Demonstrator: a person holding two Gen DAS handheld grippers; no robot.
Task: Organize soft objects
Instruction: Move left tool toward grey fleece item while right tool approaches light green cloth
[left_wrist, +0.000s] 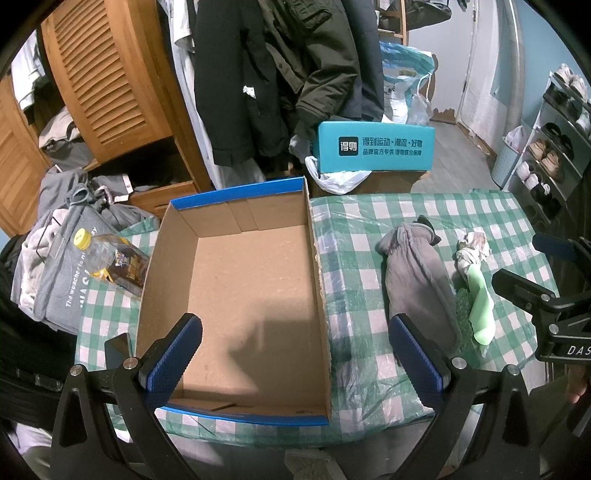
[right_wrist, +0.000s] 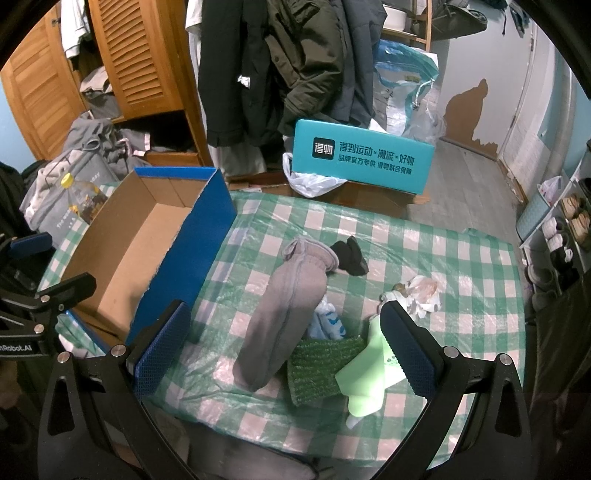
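Over the empty blue-edged cardboard box (left_wrist: 255, 295) we hold our left gripper (left_wrist: 295, 354) spread wide; our right gripper (right_wrist: 284, 347), equally agape, hovers above the long grey fleece sock (right_wrist: 284, 314).

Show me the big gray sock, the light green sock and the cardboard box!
gray sock (right_wrist: 284, 314), right wrist view, middle of its long body.
light green sock (right_wrist: 369, 373), right wrist view, its flat middle.
cardboard box (left_wrist: 251, 288), left wrist view, its bare floor.
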